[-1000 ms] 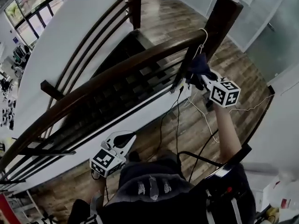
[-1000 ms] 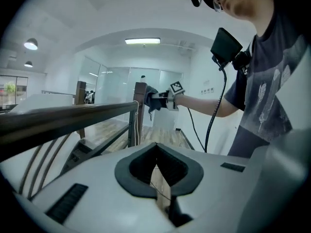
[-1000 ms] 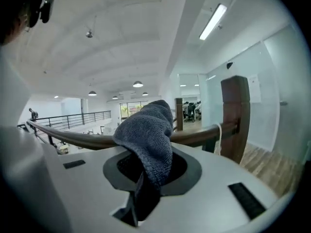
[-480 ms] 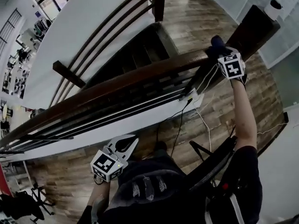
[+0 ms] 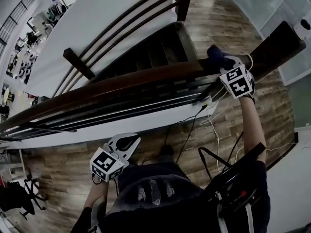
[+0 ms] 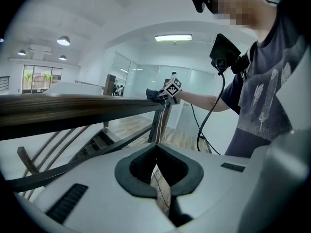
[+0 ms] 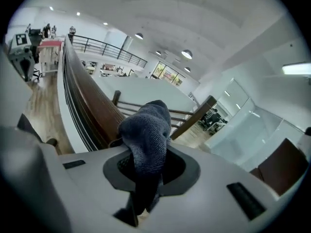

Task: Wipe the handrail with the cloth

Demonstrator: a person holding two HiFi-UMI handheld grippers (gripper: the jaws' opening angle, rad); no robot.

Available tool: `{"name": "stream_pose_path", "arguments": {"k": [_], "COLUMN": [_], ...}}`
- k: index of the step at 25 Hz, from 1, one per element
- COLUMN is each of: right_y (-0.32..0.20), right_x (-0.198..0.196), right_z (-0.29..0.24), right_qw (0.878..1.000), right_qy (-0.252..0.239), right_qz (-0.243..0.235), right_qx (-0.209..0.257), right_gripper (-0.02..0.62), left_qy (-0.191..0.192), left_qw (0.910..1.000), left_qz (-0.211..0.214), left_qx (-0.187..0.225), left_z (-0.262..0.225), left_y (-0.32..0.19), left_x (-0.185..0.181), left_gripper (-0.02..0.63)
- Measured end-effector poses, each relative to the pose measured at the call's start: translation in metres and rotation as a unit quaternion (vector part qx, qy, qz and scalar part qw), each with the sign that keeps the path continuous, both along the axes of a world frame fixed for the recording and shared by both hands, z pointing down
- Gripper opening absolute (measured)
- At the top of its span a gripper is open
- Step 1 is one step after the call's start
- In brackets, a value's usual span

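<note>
My right gripper (image 5: 219, 64) pinches the dark cloth (image 7: 146, 125) on the handrail (image 5: 121, 84) by its end post (image 5: 279, 47), seemingly touching the wood, so the wipe is just beginning and next needs a pressed drag along the rail; my left gripper (image 6: 158, 178) hangs below, jaws together, empty.

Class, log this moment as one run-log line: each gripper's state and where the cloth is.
right gripper: shut on cloth | cloth: on handrail top, by post | left gripper: shut, empty, off the handrail
</note>
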State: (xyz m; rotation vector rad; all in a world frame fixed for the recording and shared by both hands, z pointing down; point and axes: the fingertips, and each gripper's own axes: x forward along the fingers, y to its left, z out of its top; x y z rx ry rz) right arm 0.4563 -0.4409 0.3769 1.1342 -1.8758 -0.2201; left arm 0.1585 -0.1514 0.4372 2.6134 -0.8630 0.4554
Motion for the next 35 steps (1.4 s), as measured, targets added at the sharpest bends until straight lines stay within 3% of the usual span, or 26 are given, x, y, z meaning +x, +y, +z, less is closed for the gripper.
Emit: {"name": "stream_pose_path", "arguments": {"k": [4,10,13,18,22,25,28,32,35], "right_y": [0.016,0.034,0.039,0.071,0.100,0.117,0.131,0.149,0.162], "right_x": [-0.081,-0.194,-0.257,-0.356,-0.430,-0.488,-0.546,-0.634,-0.711], "right_z": [0.006,0.012,0.010,0.005,-0.005,-0.010,-0.005,0.007,0.010], "right_qw": [0.999,0.978,0.975,0.979,0.977,0.974,0.970,0.966,0.960], "right_qy": [-0.035,-0.174,-0.190,-0.175,-0.171,-0.163,-0.154,-0.134,-0.123], "right_qz": [-0.006,0.070,0.069,0.003,-0.065,-0.115,-0.153,-0.194,-0.223], "right_qx": [-0.029,-0.087,-0.091,-0.101,-0.106,-0.106,-0.105,-0.110,-0.116], "right_gripper": [0.057,0.057,0.057,0.057,0.057,0.057,0.057,0.057,0.057], "left_qy": [0.021,0.027,0.018,0.023,0.029,0.001,-0.036,-0.018,-0.012], "left_qw": [0.9998,0.9992,0.9994,0.9993,0.9971,0.9956,0.9893,0.9805,0.9808], "left_qz": [0.002,0.030,0.027,-0.027,-0.070,-0.094,-0.140,-0.193,-0.194], "left_qx": [0.007,-0.003,-0.014,-0.010,-0.005,-0.005,-0.020,-0.032,-0.009], "left_z": [0.007,0.023,0.023,0.004,-0.017,-0.015,0.005,0.028,0.032], "left_y": [0.019,0.054,0.059,0.069,0.088,0.126,0.166,0.191,0.186], "left_x": [-0.057,-0.179,-0.239,-0.302,-0.317,-0.334,-0.379,-0.442,-0.487], "left_gripper": [0.008,0.008,0.008,0.008,0.008,0.008,0.008,0.008,0.008]}}
